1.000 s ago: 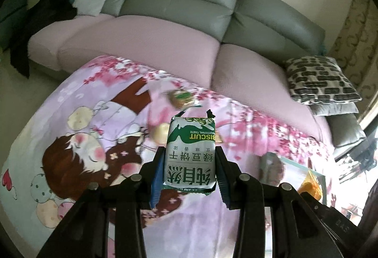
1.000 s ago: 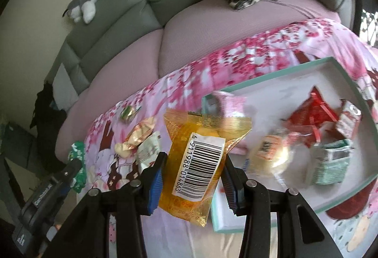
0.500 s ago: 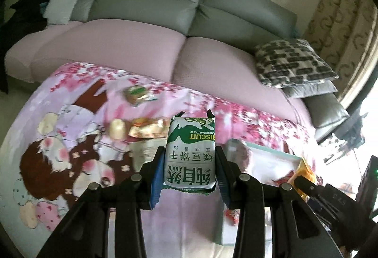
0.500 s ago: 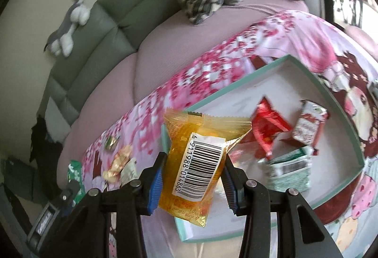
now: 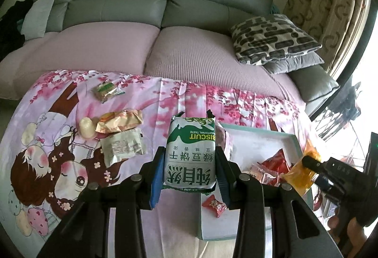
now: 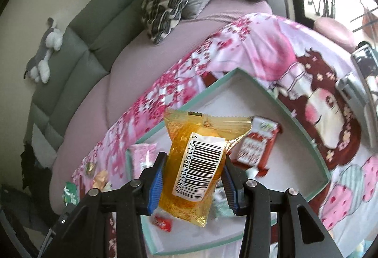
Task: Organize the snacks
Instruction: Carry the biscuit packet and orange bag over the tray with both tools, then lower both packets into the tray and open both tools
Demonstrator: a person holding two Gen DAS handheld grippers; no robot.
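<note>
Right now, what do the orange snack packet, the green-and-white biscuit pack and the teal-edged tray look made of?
Orange translucent snack packet: thin glossy plastic film; light passes through it, crimped top seal, paper-looking barcode label.
Green-and-white biscuit pack: opaque printed plastic wrap with a soft sheen and serrated end seals.
Teal-edged white tray: probably matte cardboard, given its thin, straight, sharp-cornered walls with no glare; rigid plastic cannot be excluded.

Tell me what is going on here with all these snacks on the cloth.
A person is sorting snacks with a handheld tool in each hand. The left tool is shut on a green and white biscuit pack; the right tool is shut on an orange snack bag, held above the teal-rimmed box. The box already holds several packets, including a red one. A few snacks, such as a white packet, lie loose on the pink cartoon cloth.
</note>
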